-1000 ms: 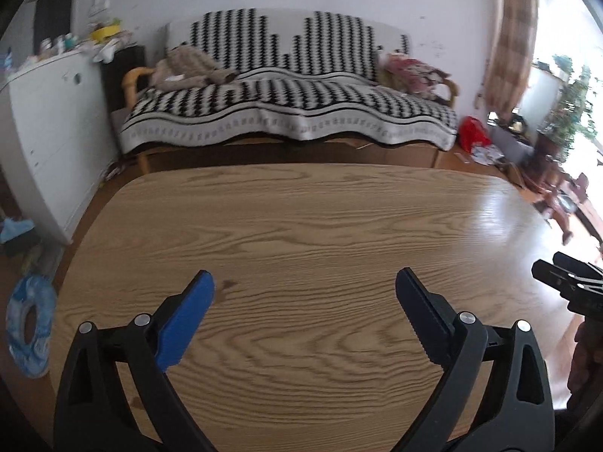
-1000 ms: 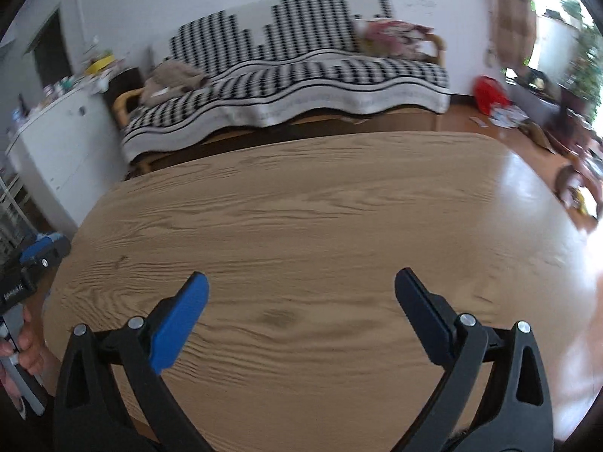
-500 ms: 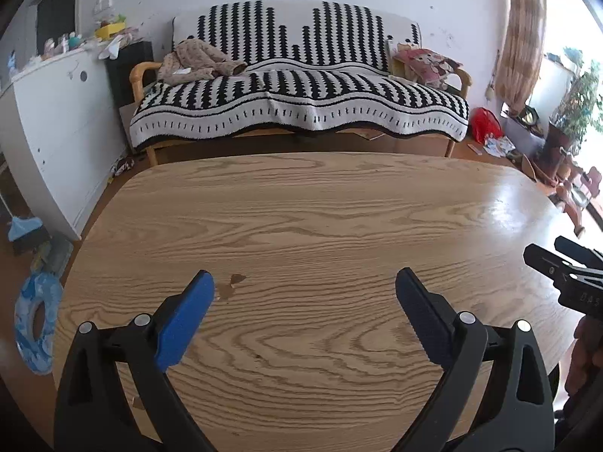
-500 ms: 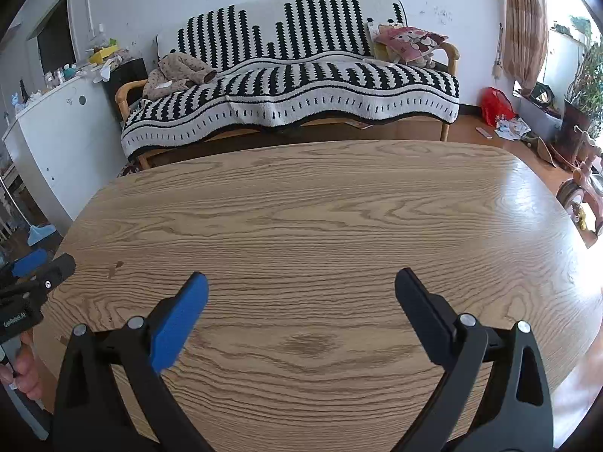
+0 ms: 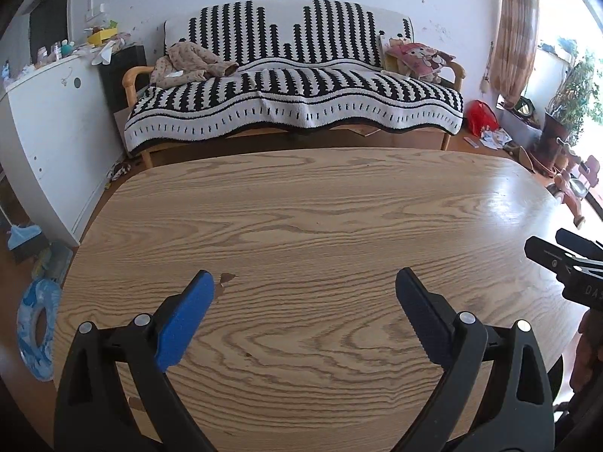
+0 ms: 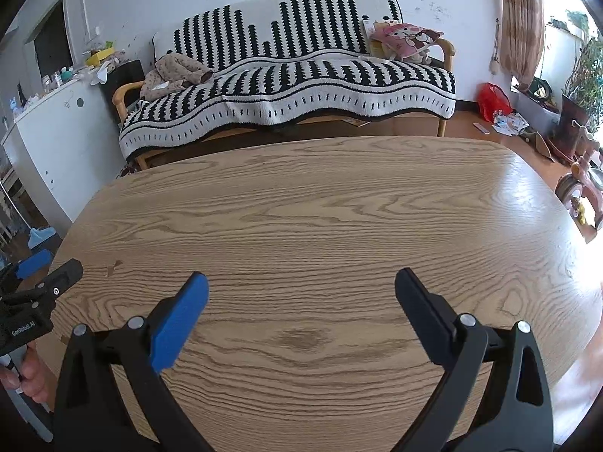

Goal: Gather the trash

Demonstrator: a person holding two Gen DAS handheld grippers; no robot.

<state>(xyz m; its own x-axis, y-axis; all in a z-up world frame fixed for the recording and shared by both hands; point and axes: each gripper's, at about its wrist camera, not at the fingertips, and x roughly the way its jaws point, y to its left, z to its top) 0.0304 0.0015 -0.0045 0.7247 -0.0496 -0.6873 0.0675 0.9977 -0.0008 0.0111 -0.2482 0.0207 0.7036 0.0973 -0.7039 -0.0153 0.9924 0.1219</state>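
Note:
A bare oval wooden table [image 5: 320, 226] [image 6: 320, 218] fills both views, and no trash lies on it that I can see. My left gripper [image 5: 304, 282] hangs open over the near left part of the table, nothing between its fingers. My right gripper [image 6: 301, 282] stands open over the near right part, also holding nothing. The right gripper's tips show at the right edge of the left wrist view; the left gripper's tips show at the left edge of the right wrist view. A small dark chip [image 5: 226, 278] marks the tabletop near the left gripper's blue pad.
Behind the table stands a sofa [image 5: 294, 101] under a black-and-white striped cover, with clothes and a pink cushion on it. A white cabinet [image 5: 56, 120] is at the left. Loose paper scraps [image 6: 507, 122] and a red bag [image 6: 492, 100] lie on the floor at the right, by plants and a tricycle [image 6: 580, 184].
Both grippers have risen and tilted up slightly, so more of the sofa and wall shows. Both stay open.

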